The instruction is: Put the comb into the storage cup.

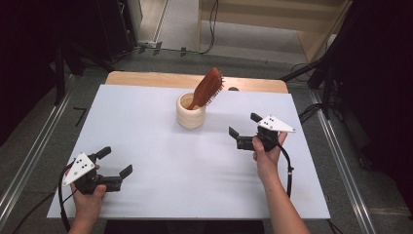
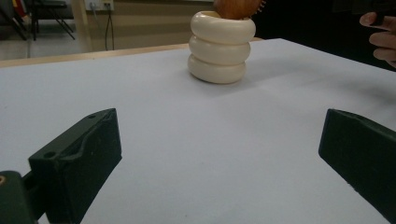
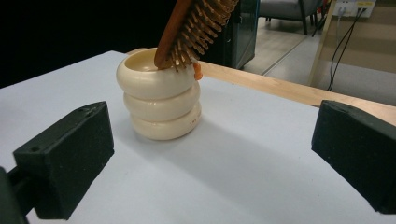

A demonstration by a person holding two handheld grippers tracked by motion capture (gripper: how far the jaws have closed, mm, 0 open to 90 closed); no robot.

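both my left gripper [image 1: 116, 162] and right gripper [image 1: 243, 125] hang wide open and empty, so i judge nothing begun; next probably reaching for the wooden hairbrush [image 1: 208, 87] standing in the cream ribbed holder [image 1: 190, 118].

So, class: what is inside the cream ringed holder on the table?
A wooden hairbrush stands in the holder, handle down, its bristled head leaning out over the rim. The handle's lower end and the holder's bottom are hidden by the wall, so anything else inside cannot be seen.

We are in a lab-like recording room: dark curtains [image 1: 384, 73], floor rails [image 1: 29, 156], trailing cables [image 1: 212, 24], and a white-topped table [image 1: 156, 146].
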